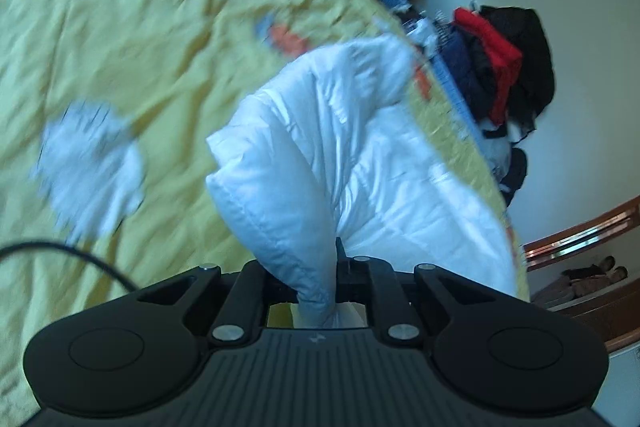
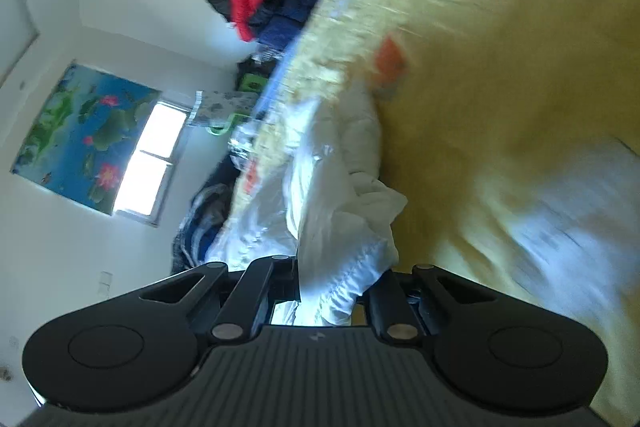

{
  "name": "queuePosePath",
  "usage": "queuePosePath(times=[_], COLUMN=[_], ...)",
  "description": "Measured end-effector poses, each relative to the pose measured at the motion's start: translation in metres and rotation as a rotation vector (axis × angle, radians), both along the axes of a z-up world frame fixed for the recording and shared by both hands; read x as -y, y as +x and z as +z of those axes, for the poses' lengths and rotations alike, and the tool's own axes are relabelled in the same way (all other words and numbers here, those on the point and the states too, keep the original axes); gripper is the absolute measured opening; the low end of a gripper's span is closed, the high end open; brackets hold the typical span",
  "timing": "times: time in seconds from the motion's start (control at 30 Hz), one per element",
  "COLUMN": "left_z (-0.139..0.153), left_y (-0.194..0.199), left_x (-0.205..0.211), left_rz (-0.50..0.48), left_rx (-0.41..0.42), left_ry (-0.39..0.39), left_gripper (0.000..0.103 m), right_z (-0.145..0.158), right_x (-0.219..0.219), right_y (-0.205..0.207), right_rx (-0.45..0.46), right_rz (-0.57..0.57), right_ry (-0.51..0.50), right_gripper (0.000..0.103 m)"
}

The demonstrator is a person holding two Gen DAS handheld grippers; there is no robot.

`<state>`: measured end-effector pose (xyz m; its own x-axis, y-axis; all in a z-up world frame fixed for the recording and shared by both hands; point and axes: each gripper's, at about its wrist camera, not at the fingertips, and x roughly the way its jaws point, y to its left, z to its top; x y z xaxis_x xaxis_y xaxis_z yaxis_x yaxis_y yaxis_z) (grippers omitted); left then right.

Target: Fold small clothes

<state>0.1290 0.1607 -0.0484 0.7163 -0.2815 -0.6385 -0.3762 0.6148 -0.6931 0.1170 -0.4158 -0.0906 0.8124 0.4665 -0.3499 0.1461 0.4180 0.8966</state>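
Note:
A white puffy garment (image 1: 352,155) lies bunched on the yellow bedspread (image 1: 140,27). My left gripper (image 1: 334,267) is shut on a gathered fold of it, and the cloth rises in a cone from the jaws. In the right wrist view the same white garment (image 2: 340,211) stretches away from my right gripper (image 2: 340,287), which is shut on another bunched edge. The fingertips of both grippers are hidden by the cloth. A second small white piece (image 1: 92,163) lies blurred on the bedspread to the left and shows in the right wrist view as a pale patch (image 2: 568,239).
A heap of dark, red and blue clothes (image 1: 504,67) is piled along the bed's far edge by the white wall. A wooden bed frame (image 1: 580,235) curves at the right. A black cable (image 1: 72,255) runs across the bedspread. A window (image 2: 152,163) and a flower picture (image 2: 80,131) are on the wall.

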Motion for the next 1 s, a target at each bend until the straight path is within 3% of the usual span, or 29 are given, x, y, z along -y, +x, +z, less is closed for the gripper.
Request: queuePosePath(times=[0.1,0.13,0.2,0.23,0.27,0.37,0.43,0.47,0.53,0.63,0.7,0.77,0.87,1.0], left_z=[-0.010,-0.008,-0.002,0.004,0.012,0.046,0.070,0.080,0.091,0.090,0.081,0.068,0.051,0.037], left_y=[0.002,0.002,-0.004,-0.011,-0.019,-0.046,-0.054,-0.053,-0.040,-0.008,0.016,0.037,0.057,0.072], left_x=[0.002,0.001,-0.004,-0.007,-0.011,-0.014,-0.003,0.008,0.035,0.078,0.104,0.122,0.136,0.139], left_rz=[0.000,0.005,0.018,0.023,0.029,0.054,0.064,0.052,0.003,-0.090,-0.151,-0.196,-0.224,-0.240], left_rx=[-0.010,-0.011,-0.023,-0.014,0.011,0.072,0.138,0.172,0.252,0.339,0.339,0.328,0.283,0.222], left_ry=[0.008,0.007,0.000,0.004,0.023,0.205,0.396,0.497,0.657,0.771,0.812,0.833,0.864,0.871], left_gripper=[0.016,0.017,0.033,0.036,0.038,0.039,0.046,0.056,0.062,0.062,0.062,0.062,0.062,0.063], right_z=[-0.014,-0.014,-0.010,-0.005,0.001,0.028,0.049,0.061,0.087,0.116,0.120,0.118,0.115,0.099], right_x=[-0.002,-0.003,0.000,0.003,0.008,0.019,0.021,0.016,-0.010,-0.082,-0.134,-0.167,-0.202,-0.234], right_y=[-0.002,-0.001,-0.001,-0.006,-0.012,-0.036,-0.044,-0.043,-0.028,0.016,0.048,0.078,0.124,0.160], right_rx=[-0.011,-0.011,-0.025,-0.006,0.017,0.078,0.127,0.161,0.243,0.339,0.368,0.385,0.349,0.311], right_rz=[-0.012,-0.014,-0.023,-0.031,-0.048,-0.167,-0.233,-0.244,-0.175,0.092,0.266,0.368,0.407,0.455], right_ry=[0.022,0.019,0.004,0.006,-0.016,-0.200,-0.319,-0.374,-0.497,-0.692,-0.771,-0.768,-0.782,-0.924], right_gripper=[0.015,0.021,0.045,0.058,0.064,0.062,0.062,0.062,0.062,0.063,0.066,0.065,0.065,0.071])
